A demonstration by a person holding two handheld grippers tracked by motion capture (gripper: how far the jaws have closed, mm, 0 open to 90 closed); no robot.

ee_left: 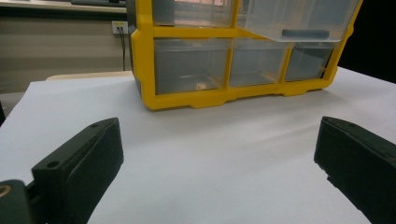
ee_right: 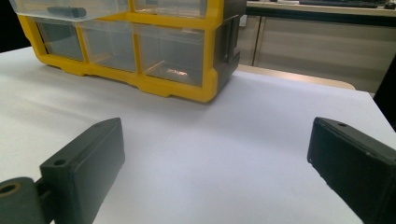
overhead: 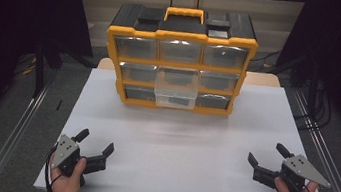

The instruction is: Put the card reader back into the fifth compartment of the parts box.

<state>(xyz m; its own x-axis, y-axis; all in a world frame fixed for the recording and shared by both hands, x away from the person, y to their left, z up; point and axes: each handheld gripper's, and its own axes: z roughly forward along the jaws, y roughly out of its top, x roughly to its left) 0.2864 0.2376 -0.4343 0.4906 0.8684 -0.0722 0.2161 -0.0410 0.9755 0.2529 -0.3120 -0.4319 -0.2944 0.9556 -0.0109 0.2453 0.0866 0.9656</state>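
A yellow-and-black drawer cabinet (overhead: 178, 59) stands at the far middle of the white table (overhead: 185, 153), its clear middle drawer (overhead: 176, 87) pulled out with a dark object lying inside. At the near edge, the left claw (overhead: 96, 146) and the right claw (overhead: 264, 154) rest well apart, each held in a hand, jaws spread wide and gripping nothing.
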